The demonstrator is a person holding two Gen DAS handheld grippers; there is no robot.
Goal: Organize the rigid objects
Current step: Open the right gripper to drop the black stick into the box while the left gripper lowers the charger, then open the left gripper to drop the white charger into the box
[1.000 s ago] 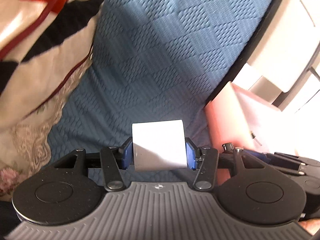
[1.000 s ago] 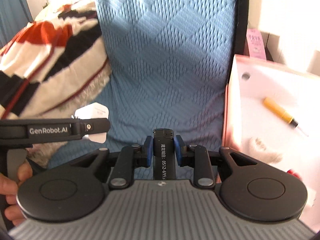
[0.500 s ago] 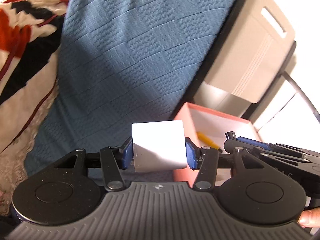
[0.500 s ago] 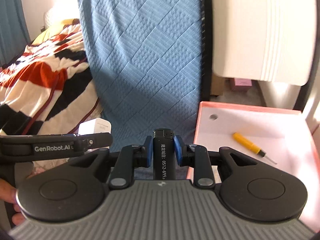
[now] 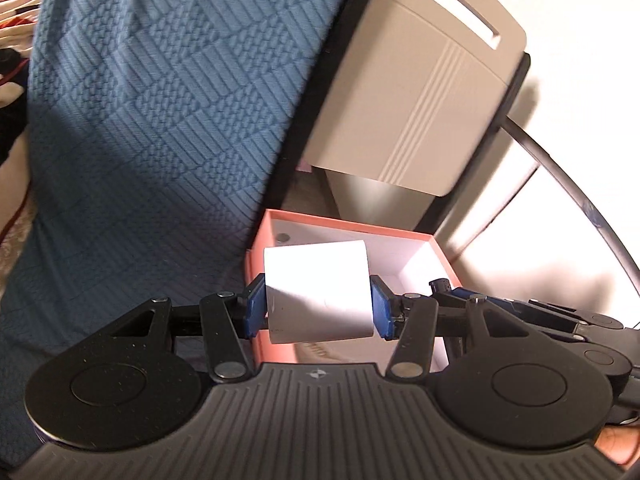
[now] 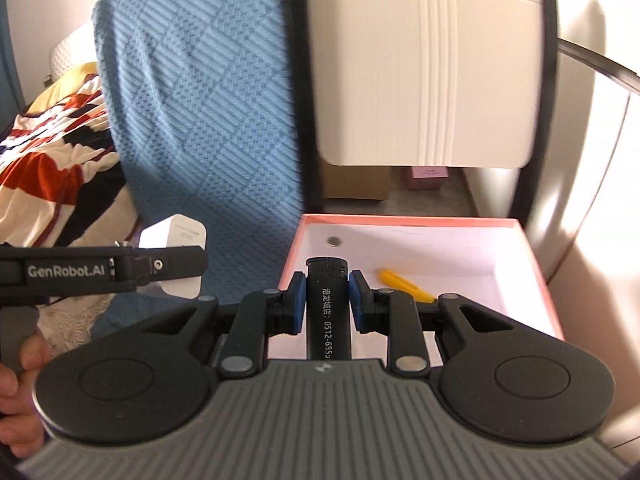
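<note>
Your left gripper [image 5: 318, 306] clamps the white block [image 5: 318, 292], your right gripper [image 6: 323, 298] the black lighter [image 6: 327, 300]; releasing short of the pink box [image 6: 536, 264], whose near rim seems hidden, drops them outside.

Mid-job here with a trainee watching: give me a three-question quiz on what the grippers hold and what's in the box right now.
1. True or false: the left gripper is shut on the white plastic charger block.
2. What does the right gripper hold? A) an orange screwdriver B) a black lighter with white print C) a coin
3. Fill in: inside the pink-rimmed cardboard box lie a small round grey disc and an orange-handled ____.

Key: 1 true. 2 B, the black lighter. 3 screwdriver.
</note>
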